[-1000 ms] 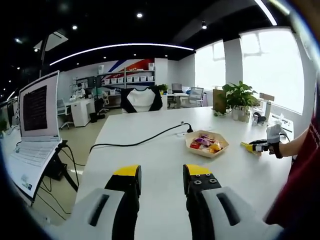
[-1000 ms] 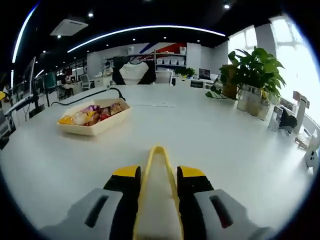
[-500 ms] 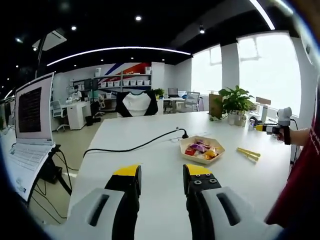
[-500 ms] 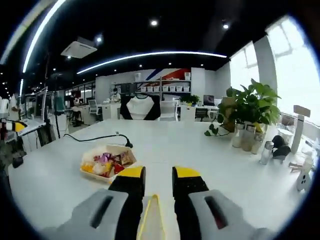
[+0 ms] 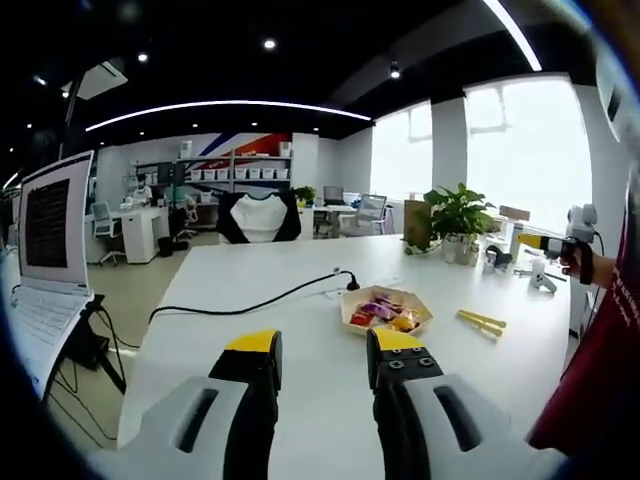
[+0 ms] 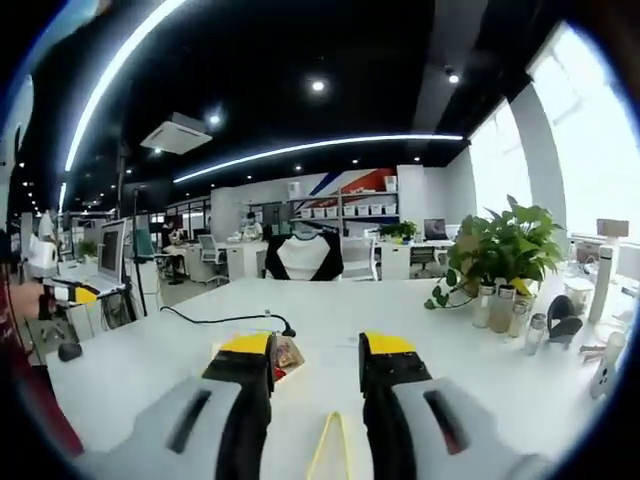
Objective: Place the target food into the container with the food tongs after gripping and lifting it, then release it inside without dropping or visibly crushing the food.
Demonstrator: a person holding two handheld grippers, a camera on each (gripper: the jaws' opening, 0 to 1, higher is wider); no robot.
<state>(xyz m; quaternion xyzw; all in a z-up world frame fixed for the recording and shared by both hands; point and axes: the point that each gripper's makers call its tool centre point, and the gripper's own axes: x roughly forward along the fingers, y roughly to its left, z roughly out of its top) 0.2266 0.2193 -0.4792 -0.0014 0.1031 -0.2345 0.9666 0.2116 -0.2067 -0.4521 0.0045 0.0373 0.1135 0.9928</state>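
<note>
Tongs (image 5: 483, 321) are now seen lying flat on the white bench (image 5: 300, 340), just beside the tray of food (image 5: 383, 313), in the left gripper view. A second ago they were pinched between the fingers of the right gripper (image 6: 317, 352); half a second ago they had already been let go, and the right gripper has since been raised well clear of the bench. In the right gripper view only the yellow tip of the tongs (image 6: 330, 455) is visible low between the spread fingers, with nothing held. From the left gripper view the right gripper (image 5: 560, 243) is seen held high at the far right, in the person's hand.

The left gripper (image 5: 322, 352) hovers over the near bench with fingers spread and empty (no contact with anything).

Food (image 5: 380, 312) is a heap of small colourful wrapped pieces sitting in the tray, untouched as far as can be told. In the right gripper view the tray (image 6: 285, 358) is partly hidden behind the left finger.

Judgement: the tool has been set down rather than used, so no piece has been gripped, lifted or released by it. The task's gripping step is judged not begun, or the tongs are being re-grasped. A separate target container cannot be made out.
</note>
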